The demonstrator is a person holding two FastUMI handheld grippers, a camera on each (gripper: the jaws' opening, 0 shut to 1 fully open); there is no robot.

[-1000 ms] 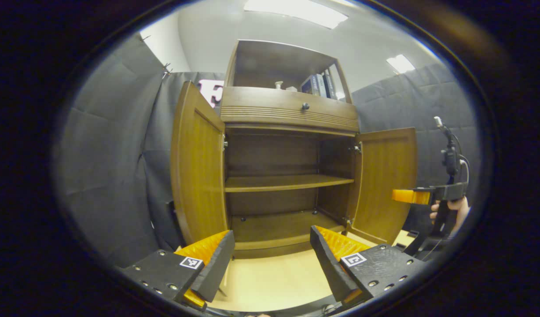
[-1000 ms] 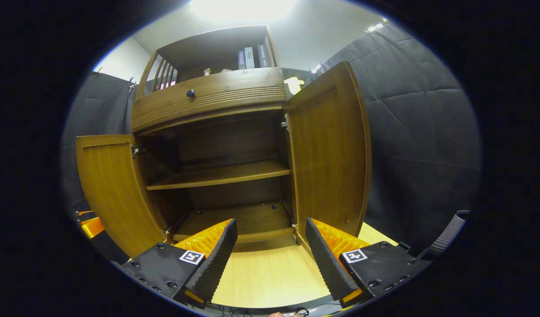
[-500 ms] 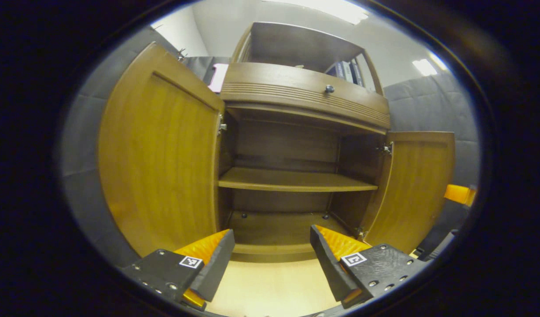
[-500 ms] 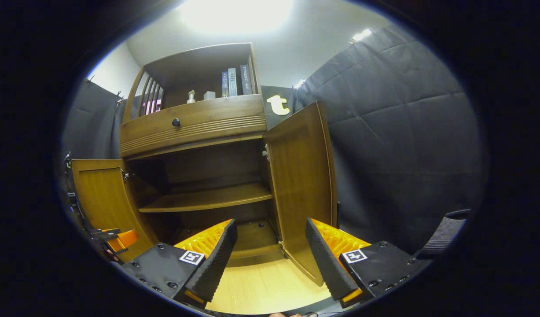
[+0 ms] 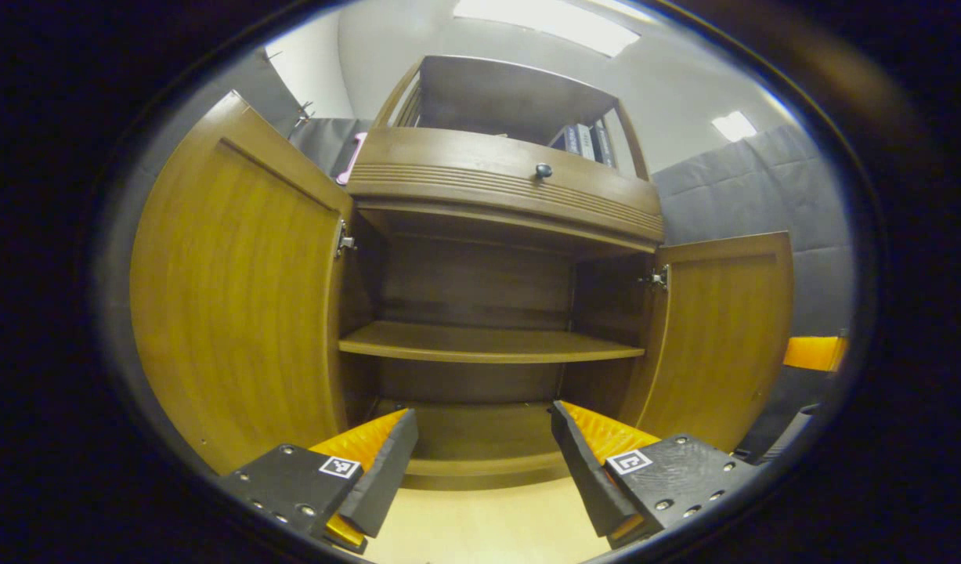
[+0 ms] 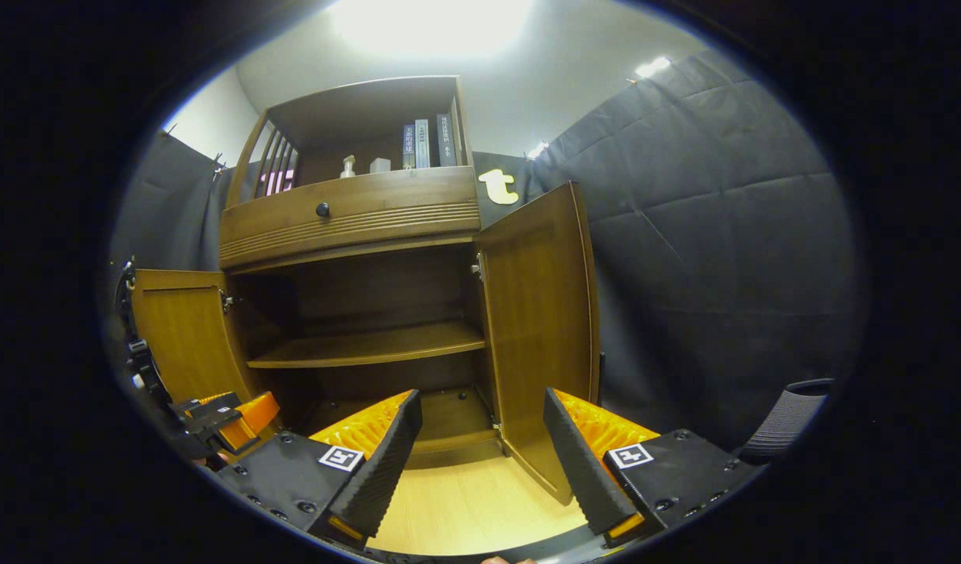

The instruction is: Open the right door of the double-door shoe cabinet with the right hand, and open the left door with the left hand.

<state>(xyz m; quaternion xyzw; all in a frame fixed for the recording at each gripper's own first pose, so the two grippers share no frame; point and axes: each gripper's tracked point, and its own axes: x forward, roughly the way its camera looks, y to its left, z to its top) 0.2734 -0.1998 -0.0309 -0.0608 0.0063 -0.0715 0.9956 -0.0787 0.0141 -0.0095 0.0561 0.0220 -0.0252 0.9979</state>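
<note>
Since half a second ago the left gripper [image 5: 480, 446] has slid a touch to the left, so the left door [image 5: 237, 290] looms even larger in the left gripper view, and the right gripper [image 6: 480, 439] has barely shifted, the left one now poking further into its view at the lower left edge. Both doors of the shoe cabinet [image 6: 355, 313] stand wide open: two doors, the left swung out on its side, the right door [image 6: 539, 329] swung out on the other. Inside, one shelf [image 5: 488, 345] splits the space into two compartments, both bare. Above sits one drawer [image 5: 496, 184] with one round knob [image 5: 543, 170]. Up on the top shelf, three books [image 6: 429, 143] stand upright, with a small bottle [image 6: 347, 166] and a pale little box [image 6: 380, 165] beside them. Both sets of tongs are spread apart, pinching nothing, hovering over the light wooden floor [image 6: 464, 509] in front of the cabinet, clear of both doors.
</note>
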